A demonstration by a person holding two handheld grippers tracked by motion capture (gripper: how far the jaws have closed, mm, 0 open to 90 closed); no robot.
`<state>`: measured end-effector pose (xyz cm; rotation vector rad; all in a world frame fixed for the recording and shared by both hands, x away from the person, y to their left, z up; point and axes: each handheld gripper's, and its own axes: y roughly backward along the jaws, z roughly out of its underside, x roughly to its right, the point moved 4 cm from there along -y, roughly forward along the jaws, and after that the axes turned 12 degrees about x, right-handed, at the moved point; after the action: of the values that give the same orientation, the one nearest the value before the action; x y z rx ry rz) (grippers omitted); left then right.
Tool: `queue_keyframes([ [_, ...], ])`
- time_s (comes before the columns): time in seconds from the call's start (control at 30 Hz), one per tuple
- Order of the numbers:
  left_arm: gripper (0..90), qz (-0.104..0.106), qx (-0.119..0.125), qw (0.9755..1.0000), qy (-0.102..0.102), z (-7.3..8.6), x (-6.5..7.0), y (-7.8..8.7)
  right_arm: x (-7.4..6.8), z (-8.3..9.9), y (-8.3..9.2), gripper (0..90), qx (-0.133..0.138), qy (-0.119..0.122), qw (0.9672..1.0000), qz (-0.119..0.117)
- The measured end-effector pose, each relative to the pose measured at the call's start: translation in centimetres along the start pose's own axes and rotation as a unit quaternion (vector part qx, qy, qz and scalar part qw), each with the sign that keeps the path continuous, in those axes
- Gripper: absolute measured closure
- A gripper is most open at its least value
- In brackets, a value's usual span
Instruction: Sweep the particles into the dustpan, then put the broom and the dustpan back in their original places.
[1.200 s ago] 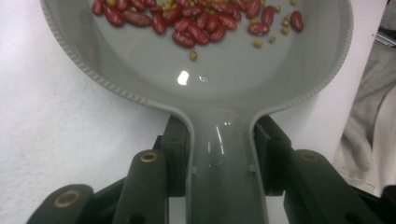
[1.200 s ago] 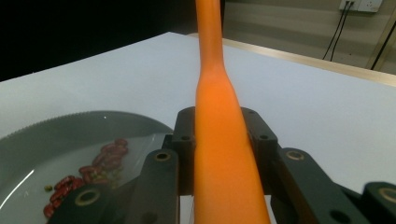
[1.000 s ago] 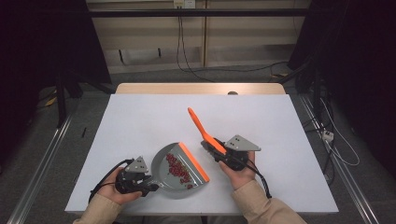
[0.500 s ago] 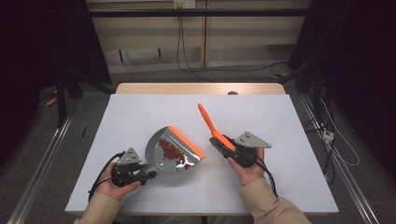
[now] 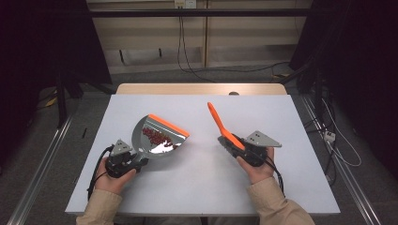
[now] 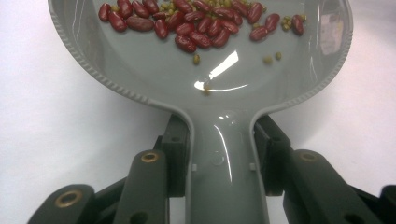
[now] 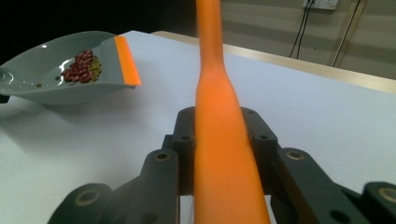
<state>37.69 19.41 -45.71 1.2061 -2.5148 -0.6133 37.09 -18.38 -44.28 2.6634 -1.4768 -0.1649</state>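
A grey dustpan (image 5: 157,138) with an orange lip (image 5: 170,124) rests left of centre on the white table (image 5: 197,187). It holds a pile of red beans (image 6: 196,28) mixed with small green ones. My left gripper (image 5: 140,161) is shut on the dustpan's handle (image 6: 224,177), with a pad pressing on each side. My right gripper (image 5: 231,143) is shut on a long orange tool (image 5: 217,119), which slants up and away to the left. In the right gripper view the orange tool (image 7: 218,116) runs between the jaws, and the dustpan (image 7: 42,88) lies off to the left.
A wooden strip (image 5: 202,89) runs along the table's far edge. Metal rails (image 5: 42,154) flank the table on the floor, and cables (image 5: 328,136) lie on the floor to the right. Bare tabletop lies between the two grippers.
The left gripper has carried the dustpan to the left and farther away, turning its orange lip toward the far right. The right gripper has moved right with the orange tool.
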Motion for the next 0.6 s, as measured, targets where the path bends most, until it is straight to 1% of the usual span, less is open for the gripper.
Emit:
queue_keyframes([
  [0.07,63.2,-0.011,0.003,0.9999,0.008,0.0,-0.3,-0.2,0.1,0.0,0.1,70.9,0.001,-0.001,1.0,0.0],
  [0.1,63.2,-0.014,0.003,0.9999,0.005,-0.1,-0.4,-0.2,0.2,0.0,0.1,70.9,0.0,-0.001,1.0,0.001],
  [0.13,63.2,-0.019,0.002,0.9998,0.007,-0.1,-0.5,-0.3,0.2,0.0,0.2,70.9,0.0,0.0,1.0,0.001],
  [0.17,63.2,-0.024,0.002,0.9996,0.014,-0.1,-0.6,-0.4,0.3,0.0,0.2,70.9,0.0,-0.002,1.0,0.001],
  [0.23,63.2,-0.033,-0.002,0.9993,0.018,0.0,-0.9,-0.6,0.5,0.1,0.2,70.9,-0.003,-0.004,1.0,0.003],
  [0.27,63.2,-0.036,-0.004,0.999,0.025,0.0,-1.1,-0.6,0.6,0.2,0.2,70.9,-0.003,-0.009,0.9999,0.004],
  [0.37,63.2,-0.055,-0.008,0.9979,0.033,0.1,-1.5,-1.0,0.9,0.4,0.2,70.8,-0.005,-0.014,0.9999,0.008],
  [0.43,63.2,-0.063,-0.012,0.9972,0.038,0.1,-1.8,-1.2,1.1,0.5,0.1,70.8,-0.008,-0.009,0.9998,0.013],
  [0.5,63.2,-0.07,-0.013,0.9965,0.045,0.1,-2.0,-1.5,1.4,0.8,0.1,70.8,-0.012,-0.011,0.9997,0.017],
  [0.6,63.1,-0.077,-0.017,0.9956,0.05,0.2,-2.3,-1.7,1.8,1.0,0.2,70.8,-0.015,-0.011,0.9995,0.025],
])
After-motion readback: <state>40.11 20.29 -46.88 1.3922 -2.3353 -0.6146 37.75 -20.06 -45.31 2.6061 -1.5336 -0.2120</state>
